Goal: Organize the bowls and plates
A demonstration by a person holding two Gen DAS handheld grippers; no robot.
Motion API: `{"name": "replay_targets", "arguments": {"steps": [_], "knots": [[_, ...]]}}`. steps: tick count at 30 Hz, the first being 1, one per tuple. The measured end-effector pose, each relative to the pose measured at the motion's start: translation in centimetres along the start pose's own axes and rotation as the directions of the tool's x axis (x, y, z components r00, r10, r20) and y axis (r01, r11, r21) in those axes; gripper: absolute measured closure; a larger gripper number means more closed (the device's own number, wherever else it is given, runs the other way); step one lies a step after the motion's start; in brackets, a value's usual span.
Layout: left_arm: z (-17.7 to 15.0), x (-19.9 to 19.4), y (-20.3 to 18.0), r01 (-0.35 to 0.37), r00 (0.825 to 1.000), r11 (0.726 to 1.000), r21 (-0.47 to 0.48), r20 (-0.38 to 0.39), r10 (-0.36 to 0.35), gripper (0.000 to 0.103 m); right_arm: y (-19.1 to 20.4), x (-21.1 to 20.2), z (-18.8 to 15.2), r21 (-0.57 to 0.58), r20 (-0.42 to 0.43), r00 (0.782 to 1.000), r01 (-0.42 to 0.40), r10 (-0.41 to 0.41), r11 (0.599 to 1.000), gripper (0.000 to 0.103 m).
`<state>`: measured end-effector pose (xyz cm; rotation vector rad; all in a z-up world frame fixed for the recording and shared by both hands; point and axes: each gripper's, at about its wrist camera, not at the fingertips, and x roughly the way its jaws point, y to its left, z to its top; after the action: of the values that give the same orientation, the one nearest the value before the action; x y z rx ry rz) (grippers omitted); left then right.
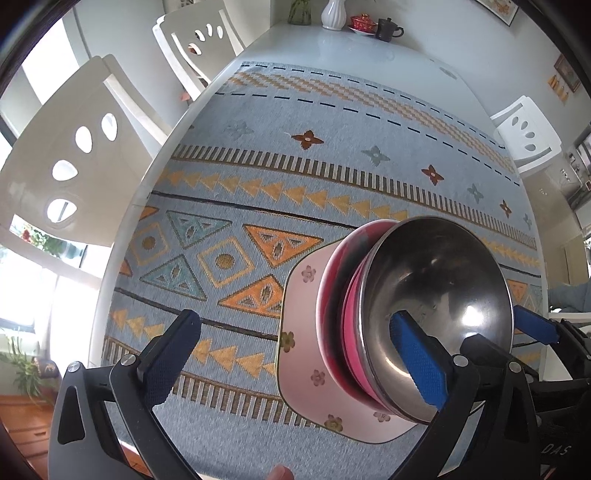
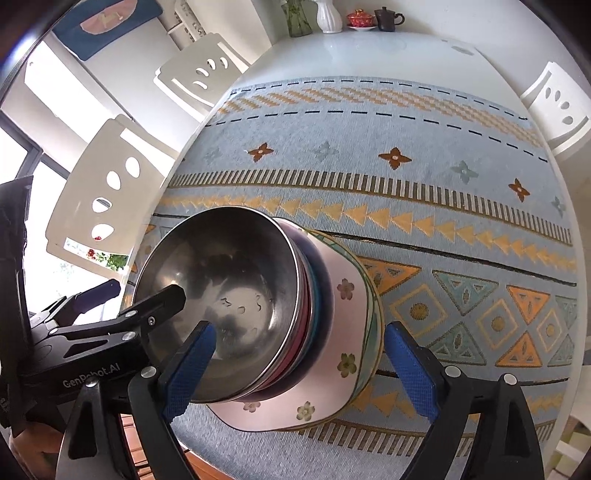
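A steel bowl (image 1: 443, 280) (image 2: 229, 273) tops a stack of pink and red bowls (image 1: 351, 295) (image 2: 306, 314). The stack stands on a pink square plate with flowers (image 1: 306, 350) (image 2: 347, 332), and a green-rimmed plate (image 2: 375, 321) lies under that. My left gripper (image 1: 295, 317) is open: one finger hangs over the steel bowl's inside, the other stays outside over the mat. My right gripper (image 2: 301, 328) is open too. Its left pad is in front of the bowl's inside and its right pad is just outside the plates, neither pressing. Each gripper shows in the other's view, beside the stack.
The stack sits near the front of a blue patterned mat (image 1: 258, 166) (image 2: 424, 184) on a white table (image 1: 332, 44). A white vase (image 1: 332, 14), a red cup and a dark mug (image 1: 388, 27) stand at the far end. White chairs (image 1: 74, 155) (image 2: 554, 107) flank the table.
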<state>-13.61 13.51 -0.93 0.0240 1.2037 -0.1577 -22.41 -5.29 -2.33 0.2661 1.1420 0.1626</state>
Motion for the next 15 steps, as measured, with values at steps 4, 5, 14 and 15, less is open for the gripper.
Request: {"name": "replay_targets", "arguments": {"steps": [4, 5, 14, 15], "knots": [[-0.07, 0.04, -0.06, -0.001, 1.000, 1.000, 0.007, -0.003, 0.001, 0.001, 0.01, 0.01, -0.01, 0.001, -0.004, 1.000, 0.001, -0.001, 1.000, 0.012], [-0.08, 0.04, -0.06, -0.002, 1.000, 1.000, 0.009, -0.002, 0.002, 0.001, 0.01, 0.02, -0.02, 0.001, -0.004, 1.000, 0.002, -0.002, 1.000, 0.012], [-0.25, 0.28, -0.23, -0.015, 1.000, 1.000, 0.018, -0.015, 0.015, 0.001, 0.28, 0.27, -0.27, -0.018, -0.016, 1.000, 0.015, -0.015, 1.000, 0.012], [-0.27, 0.31, -0.20, -0.013, 1.000, 1.000, 0.017, -0.017, 0.014, 0.001, 0.26, 0.29, -0.30, -0.019, -0.017, 1.000, 0.016, -0.017, 1.000, 0.012]]}}
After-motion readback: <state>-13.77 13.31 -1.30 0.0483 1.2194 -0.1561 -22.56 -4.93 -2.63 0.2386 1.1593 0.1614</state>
